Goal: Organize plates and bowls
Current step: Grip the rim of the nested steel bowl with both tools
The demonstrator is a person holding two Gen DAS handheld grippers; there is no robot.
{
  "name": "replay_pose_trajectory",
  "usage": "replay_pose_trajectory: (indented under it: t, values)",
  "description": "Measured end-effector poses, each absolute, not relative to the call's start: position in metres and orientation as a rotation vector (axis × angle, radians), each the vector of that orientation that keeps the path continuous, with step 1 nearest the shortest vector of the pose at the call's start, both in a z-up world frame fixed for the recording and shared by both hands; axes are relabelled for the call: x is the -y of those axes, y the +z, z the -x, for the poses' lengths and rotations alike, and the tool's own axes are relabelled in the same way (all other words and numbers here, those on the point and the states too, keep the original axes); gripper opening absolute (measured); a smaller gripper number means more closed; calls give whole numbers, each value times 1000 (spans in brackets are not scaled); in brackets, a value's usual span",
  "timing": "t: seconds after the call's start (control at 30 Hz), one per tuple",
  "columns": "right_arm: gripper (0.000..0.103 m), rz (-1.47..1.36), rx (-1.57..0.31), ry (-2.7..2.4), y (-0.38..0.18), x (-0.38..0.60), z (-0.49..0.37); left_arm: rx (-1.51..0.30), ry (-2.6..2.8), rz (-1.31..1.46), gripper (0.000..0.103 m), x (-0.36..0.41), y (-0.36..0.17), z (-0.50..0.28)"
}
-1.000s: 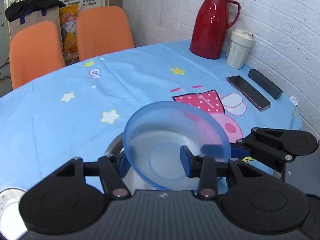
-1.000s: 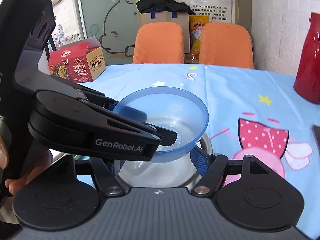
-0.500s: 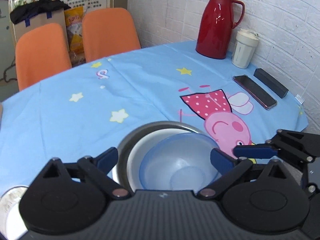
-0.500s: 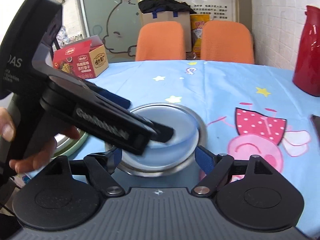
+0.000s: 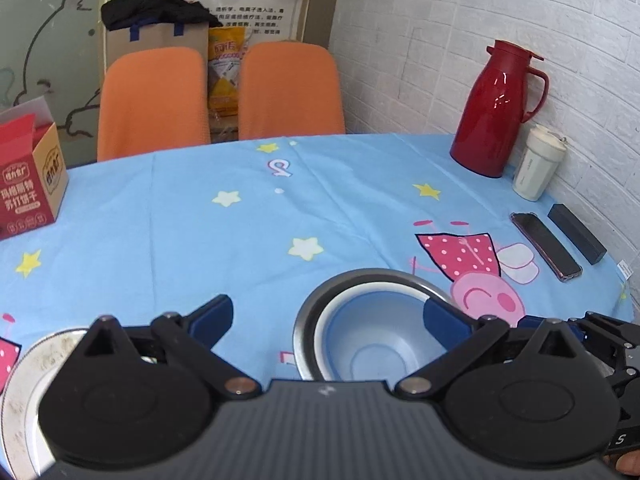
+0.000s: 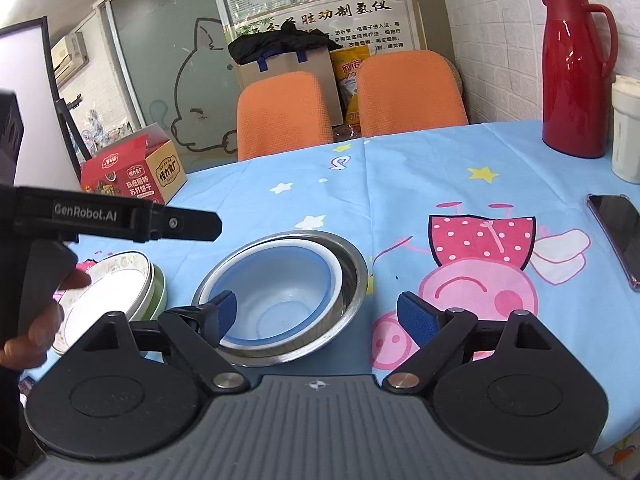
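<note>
A: Where is the blue bowl [image 6: 282,300]?

B: Nested inside a white bowl [image 6: 334,266], which sits in the steel bowl [image 6: 348,280]. The steel bowl rests on the tablecloth [image 6: 400,184], just left of the pink pig print [image 6: 480,280].

A: And the left gripper [image 5: 326,316]?

B: Its jaws have just been opening and now stand wide, with nothing pressed between the pads. In its own view the steel bowl [image 5: 316,312] lies toward its right finger [image 5: 444,318], and the blue bowl [image 5: 372,340] sits loose inside.

A: The right gripper [image 6: 320,312]?

B: Also spread wide and holding nothing. Its left finger [image 6: 222,312] hangs in front of the steel bowl's near-left rim; I can't tell whether it touches. Its right finger [image 6: 416,316] is over the pig print, clear of the bowl.

A: Any other dishes?

B: A stack of plates [image 6: 120,284] left of the steel bowl, a white one on top and a green edge below. A hand [image 6: 44,320] holding the left gripper's handle shows in front of them.

A: What else is around the steel bowl?

B: Far left, a red box [image 6: 136,172]. Far right, a phone [image 5: 546,246] and a black bar [image 5: 576,234]. Back right, by the brick wall, a red jug [image 5: 496,108] and a white cup [image 5: 538,164]. Behind the table, two orange chairs [image 6: 348,100].
</note>
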State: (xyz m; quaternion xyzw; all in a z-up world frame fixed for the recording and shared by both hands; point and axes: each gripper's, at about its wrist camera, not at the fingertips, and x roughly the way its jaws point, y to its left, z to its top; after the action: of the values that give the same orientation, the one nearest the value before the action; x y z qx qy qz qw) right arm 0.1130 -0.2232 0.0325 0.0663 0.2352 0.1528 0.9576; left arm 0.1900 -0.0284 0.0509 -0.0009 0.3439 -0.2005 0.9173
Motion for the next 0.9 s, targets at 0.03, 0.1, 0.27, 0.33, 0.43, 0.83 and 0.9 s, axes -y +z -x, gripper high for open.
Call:
replay_pose_trajectory:
  t: [0.03,0.1,0.27,0.33,0.43,0.83,0.9]
  values:
    - [103,-136,-479,307,31,223,-113,-715,-402,9,103,28,48,-191]
    - [103,-141,-480,295,30,223,-114,-728,-386,17,103,27,44,-193]
    - [103,-152,-493,275,26,223,-121,-747,-351,13,103,27,37,-197]
    - [103,-156,-495,267,25,222,-124,-752,-349,10,103,28,35,-199]
    - [103,-173,-503,268,23,223,-130,-761,-349,14,103,26,33,-202]
    - [103,-219,-555,261,9,223,-155,-805,-333,2,103,29,23,-218]
    - [103,-219,-564,258,7,222,-159,-816,-338,1,103,31,20,-222]
